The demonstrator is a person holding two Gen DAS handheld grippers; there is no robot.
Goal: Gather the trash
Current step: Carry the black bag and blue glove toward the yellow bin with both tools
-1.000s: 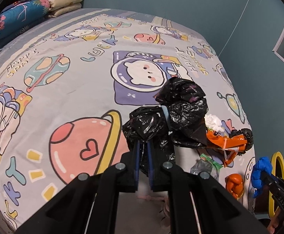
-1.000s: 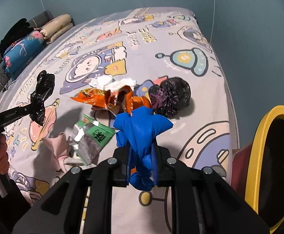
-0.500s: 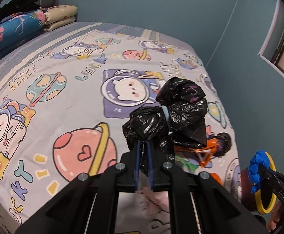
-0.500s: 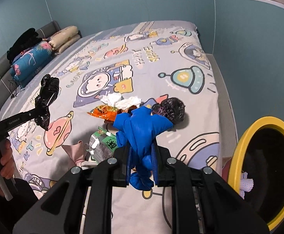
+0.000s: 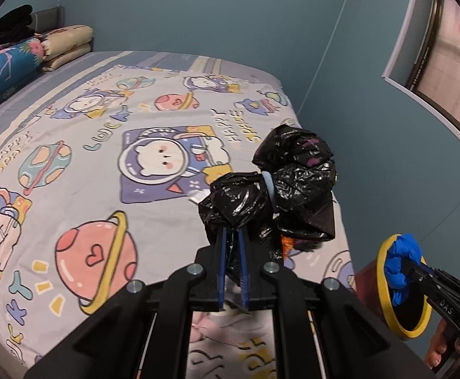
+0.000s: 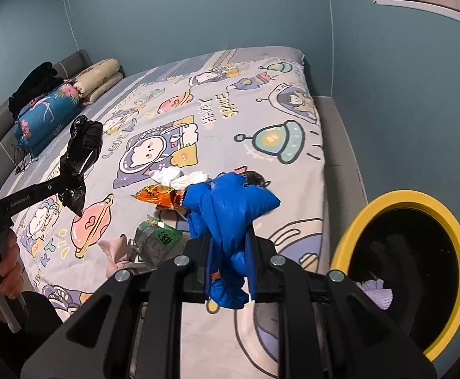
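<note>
My left gripper [image 5: 231, 233] is shut on a crumpled black plastic bag [image 5: 280, 189] and holds it in the air above the bed; the black bag [image 6: 82, 154] also shows at the left of the right wrist view. My right gripper [image 6: 228, 237] is shut on a crumpled blue bag [image 6: 230, 208], lifted over the bed's near edge. In the left wrist view the blue bag [image 5: 400, 265] hangs in front of a trash bin with a yellow rim [image 6: 403, 199]. On the bed lie an orange snack wrapper [image 6: 157, 197], white tissue [image 6: 179, 177], a green-labelled packet [image 6: 155, 240] and a pink cloth [image 6: 116, 251].
The bed [image 5: 71, 145] has a cartoon space-print cover. Pillows and a rolled blue quilt [image 6: 49, 110] sit at its head. The bin stands on the floor beside the bed's right edge, with a purple paper piece [image 6: 377, 287] inside. A blue wall runs behind.
Both grippers have risen away from the bed with their bags still held. The litter on the bed looks smaller and farther, and the bin's opening has come into fuller view at the right.
</note>
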